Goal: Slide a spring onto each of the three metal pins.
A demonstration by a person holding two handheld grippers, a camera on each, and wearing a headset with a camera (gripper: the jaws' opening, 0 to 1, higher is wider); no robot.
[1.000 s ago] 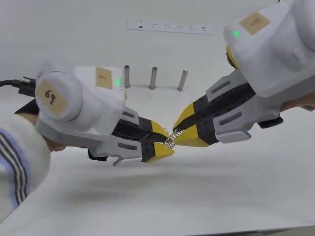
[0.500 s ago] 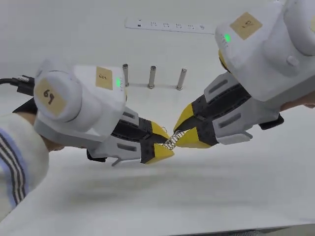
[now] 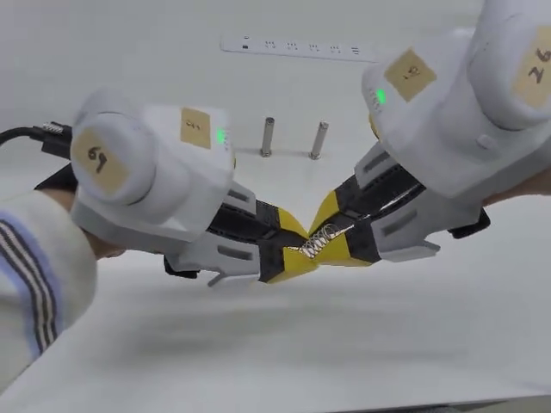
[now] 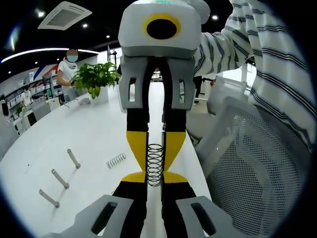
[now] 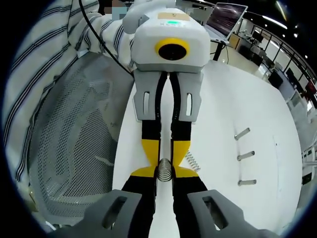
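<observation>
Head view | left gripper (image 3: 297, 252) fingers, right gripper (image 3: 333, 236) fingers both clamp spring (image 3: 318, 243)

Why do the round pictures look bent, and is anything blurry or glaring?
Left gripper view: the fisheye lens curves the table edge; ceiling lights glare; spring sharp. Right gripper view: same curving, chair bowed. Head view: straight lines, soft even light, faint shadows.

My left claw (image 3: 300, 252) and right claw (image 3: 331, 239) wear smooth white plastic shells with matt black and yellow plastic tips. The spring (image 3: 317, 243) is bright bare wire; the pins (image 3: 268, 138) are dull brushed metal. The bench (image 3: 258, 344) is smooth matt white; my sleeve (image 3: 34, 275) is striped knit cloth.
</observation>
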